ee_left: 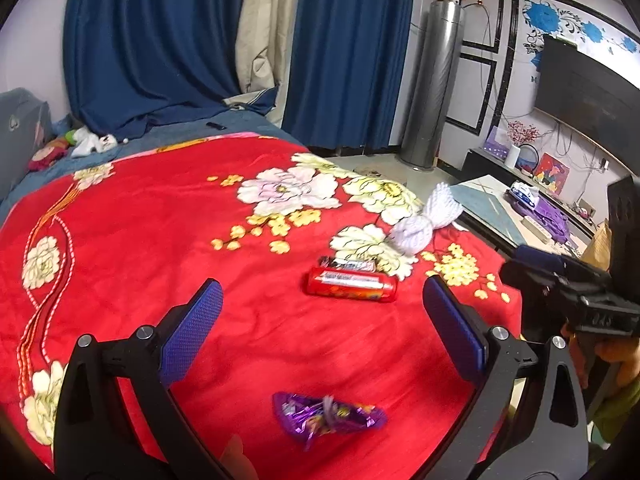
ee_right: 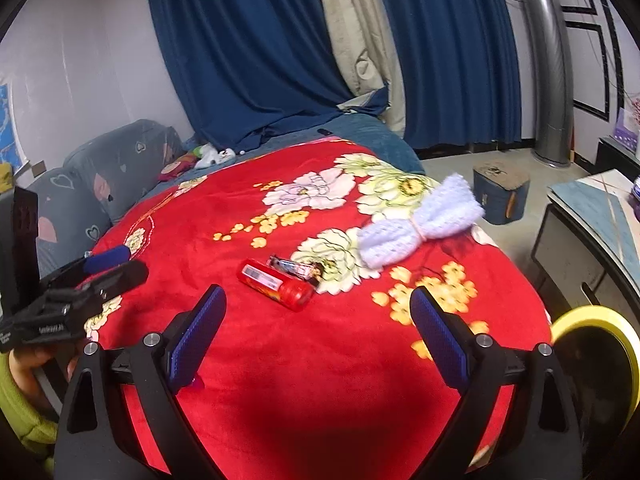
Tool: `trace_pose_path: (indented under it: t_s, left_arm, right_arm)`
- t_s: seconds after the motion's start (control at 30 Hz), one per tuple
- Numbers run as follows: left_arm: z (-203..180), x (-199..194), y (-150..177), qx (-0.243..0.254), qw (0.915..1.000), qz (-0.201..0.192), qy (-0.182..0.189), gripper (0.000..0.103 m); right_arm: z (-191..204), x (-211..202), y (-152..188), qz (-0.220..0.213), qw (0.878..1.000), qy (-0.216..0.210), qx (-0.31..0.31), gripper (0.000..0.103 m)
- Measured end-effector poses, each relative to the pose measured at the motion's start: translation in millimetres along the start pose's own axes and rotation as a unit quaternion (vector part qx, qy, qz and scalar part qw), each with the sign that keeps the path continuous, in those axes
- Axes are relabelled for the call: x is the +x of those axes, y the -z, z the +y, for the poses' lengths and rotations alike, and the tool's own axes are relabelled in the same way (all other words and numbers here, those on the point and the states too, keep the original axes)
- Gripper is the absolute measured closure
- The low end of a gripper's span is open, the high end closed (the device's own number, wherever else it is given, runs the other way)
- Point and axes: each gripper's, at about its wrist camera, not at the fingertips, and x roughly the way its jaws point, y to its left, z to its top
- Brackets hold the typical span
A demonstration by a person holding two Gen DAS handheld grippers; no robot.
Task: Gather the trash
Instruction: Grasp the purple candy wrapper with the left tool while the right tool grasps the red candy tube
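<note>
Red blanket (ee_left: 160, 240) fills frame centre, edge dropping off right toward floor. Left gripper (ee_left: 322, 312) spread, empty; right gripper (ee_right: 318, 320) spread, empty. Red tube (ee_left: 352, 285) centre frame; purple wrapper (ee_left: 326, 418) bottom centre, open blanket around.
</note>
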Motion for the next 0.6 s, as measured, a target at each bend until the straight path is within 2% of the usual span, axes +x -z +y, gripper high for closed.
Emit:
trace_pose_path:
  t_s: [0.2, 0.33, 0.4, 0.6]
  left_arm:
    - [11, 2, 15, -0.007, 0.9997, 0.025, 0.001, 0.011]
    - [17, 8, 28, -0.016, 0.9982, 0.056, 0.014, 0.011]
    - [18, 11, 34, -0.020, 0.9972, 0.068, 0.022, 0.011]
    - [12, 25, 48, -0.009, 0.9936, 0.110, 0.022, 0.011]
  right_arm:
    - [12, 26, -6, 0.014, 1.000, -0.007, -0.015, 0.013]
    - [19, 53, -6, 0.039, 0.999, -0.009, -0.027, 0.013]
    - [23, 66, -5, 0.052, 0.998, -0.012, -0.034, 0.019]
    - [33, 100, -2, 0.085, 0.995, -0.027, -0.049, 0.028]
